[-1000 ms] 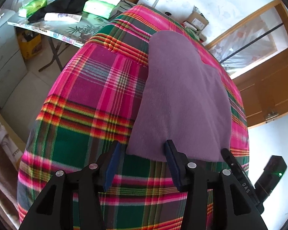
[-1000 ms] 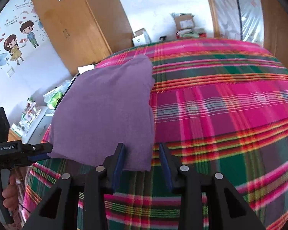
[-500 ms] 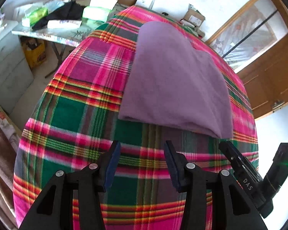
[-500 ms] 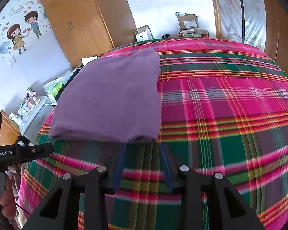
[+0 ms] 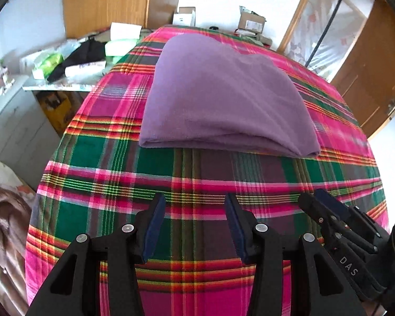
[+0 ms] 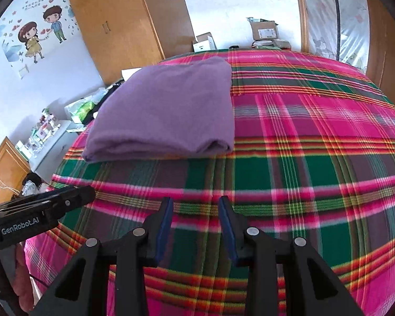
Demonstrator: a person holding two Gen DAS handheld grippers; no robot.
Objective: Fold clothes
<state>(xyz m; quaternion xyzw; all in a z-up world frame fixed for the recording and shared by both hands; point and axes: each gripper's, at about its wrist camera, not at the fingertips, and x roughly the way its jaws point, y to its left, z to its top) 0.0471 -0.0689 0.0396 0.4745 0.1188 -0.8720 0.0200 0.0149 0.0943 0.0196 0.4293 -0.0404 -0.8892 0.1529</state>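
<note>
Bed cover point(image 5: 197, 179): a plaid blanket in pink, green and grey is spread over the whole bed, seen under both grippers
Wardrobe point(image 6: 123, 18): a wooden wardrobe is seen against the far wall, beyond the head of the bed
Purple garment point(image 5: 223, 97): it is laid folded flat on the blanket toward the far half of the bed, with its thick folded edge turned toward the cameras; it is touched by neither gripper
Side table point(image 5: 63, 84): a cluttered table is seen just beside the bed's far left edge, with green packets and a black cloth on it
Left gripper point(image 5: 194, 205): it is held above the near part of the blanket, well apart from the garment; its blue-padded jaws are spread wide and nothing is held between them
Right gripper point(image 6: 196, 206): it is held above the near blanket too, just beside the left one; a clear gap is kept between its jaws, and nothing is gripped
</note>
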